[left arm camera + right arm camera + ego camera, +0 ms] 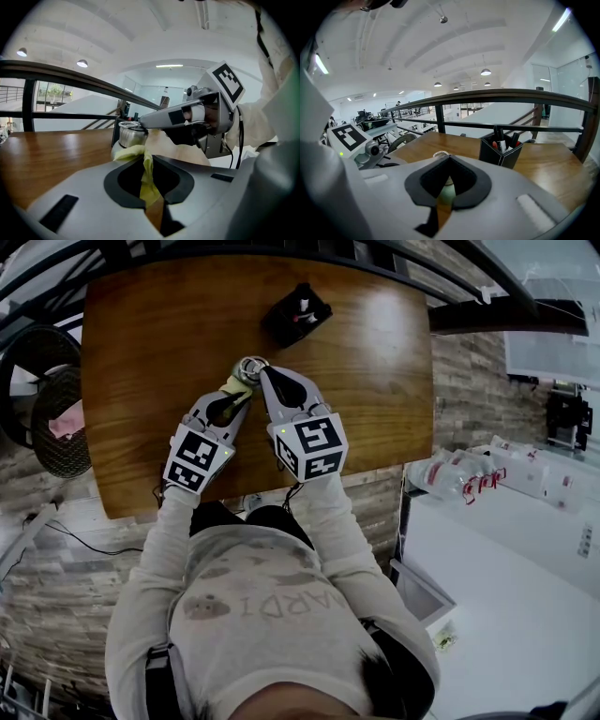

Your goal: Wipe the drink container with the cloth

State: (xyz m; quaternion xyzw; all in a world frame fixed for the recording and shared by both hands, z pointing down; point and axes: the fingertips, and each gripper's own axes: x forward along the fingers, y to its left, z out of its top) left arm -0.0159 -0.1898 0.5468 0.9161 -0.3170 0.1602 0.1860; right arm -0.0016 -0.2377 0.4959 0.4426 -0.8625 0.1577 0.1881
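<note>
The drink container (249, 365) is a small pale jar with a shiny metal top, standing mid-table. My right gripper (262, 372) is shut on its upper part from the near right. In the left gripper view its fingers (154, 118) reach over the container (129, 137). A yellow cloth (233, 385) is pinched in my left gripper (240, 391) and pressed against the container's left side. The left gripper view shows the cloth (133, 152) bunched between the jaws. In the right gripper view the container (447, 191) shows only through the jaw gap.
A black pen holder (296, 313) with pens stands behind the container, also in the right gripper view (501, 150). The wooden table (375, 343) ends at a dark railing (497, 96) on the far side. A wicker chair (47, 418) sits to the left.
</note>
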